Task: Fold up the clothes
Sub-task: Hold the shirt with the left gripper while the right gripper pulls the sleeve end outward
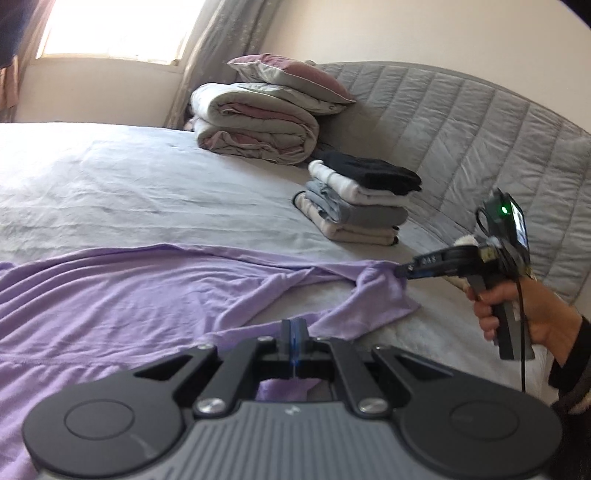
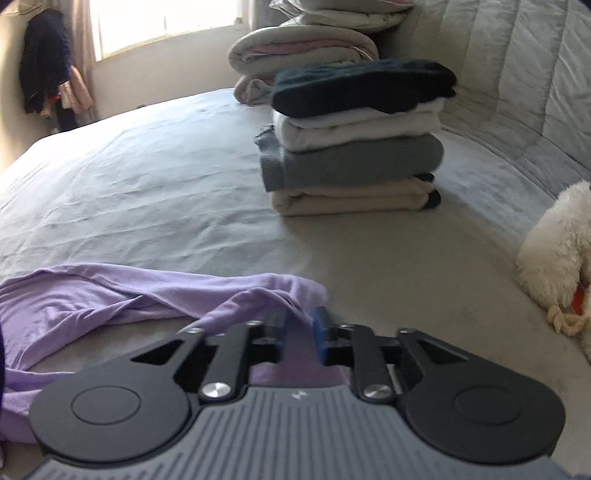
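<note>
a wide bed [image 1: 129, 177] with a pale sheet fills both views, a grey quilted headboard [image 1: 461, 122] curving along its far right side. at the far end, under the window [image 1: 118, 26], a rolled duvet [image 1: 255, 125] lies with a pillow [image 1: 291, 79] on top. a lilac garment [image 1: 122, 288] is spread flat over the near left part of the bed, its right end drawn out into a rumpled point toward the near right. just beyond it, nearer the headboard, stands a stack of folded clothes [image 2: 354, 144]: beige at the bottom, then grey, then white, with a black piece on top. a white plush toy [image 2: 554, 243] rests on the bed at the right edge of the right wrist view. dark clothes [image 2: 48, 62] hang by the window at the far left.

the left gripper [image 1: 294, 326] has its fingers [image 1: 286, 332] pressed together on the near edge of the garment. the right gripper [image 2: 301, 328], held in a hand [image 1: 517, 314] with a dark sleeve, sits at the garment's right tip; lilac cloth runs between its fingers [image 2: 319, 332], which stand partly apart, and the pads do not visibly press on it.
</note>
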The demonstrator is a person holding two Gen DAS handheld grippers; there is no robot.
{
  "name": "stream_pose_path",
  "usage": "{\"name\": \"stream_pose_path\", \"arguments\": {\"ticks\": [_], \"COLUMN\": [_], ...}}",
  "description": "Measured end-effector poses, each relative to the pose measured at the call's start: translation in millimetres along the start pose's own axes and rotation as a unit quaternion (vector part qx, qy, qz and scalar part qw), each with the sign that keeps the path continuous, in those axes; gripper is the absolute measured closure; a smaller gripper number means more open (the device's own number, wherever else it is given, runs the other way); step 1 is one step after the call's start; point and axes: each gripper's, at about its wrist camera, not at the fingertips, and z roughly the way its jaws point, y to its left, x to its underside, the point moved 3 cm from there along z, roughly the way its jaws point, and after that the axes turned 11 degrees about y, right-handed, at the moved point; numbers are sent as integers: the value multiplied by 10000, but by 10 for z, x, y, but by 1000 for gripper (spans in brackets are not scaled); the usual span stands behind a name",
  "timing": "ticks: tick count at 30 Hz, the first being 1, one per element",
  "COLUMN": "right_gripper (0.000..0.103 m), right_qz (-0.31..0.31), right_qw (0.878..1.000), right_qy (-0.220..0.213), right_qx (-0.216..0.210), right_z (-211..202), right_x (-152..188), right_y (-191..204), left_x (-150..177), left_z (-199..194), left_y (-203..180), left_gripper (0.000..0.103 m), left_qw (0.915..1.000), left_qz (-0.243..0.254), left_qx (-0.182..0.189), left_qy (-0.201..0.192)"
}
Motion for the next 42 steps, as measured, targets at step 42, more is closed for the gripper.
{"name": "stream_pose_path", "arguments": {"ticks": [42], "right_gripper": [100], "right_qz": [763], "right_qw": [9967], "right_qy": [183], "right_qx": [187], "right_z": [-875], "right_x": [1074], "right_y": [-1192], "left_x": [720], "left_z": [-89], "left_y": [-1169], "left_gripper": [103], "left_qw": [9765], "left_qz": [1742], "left_qx": [914], "left_qy": [876]}}
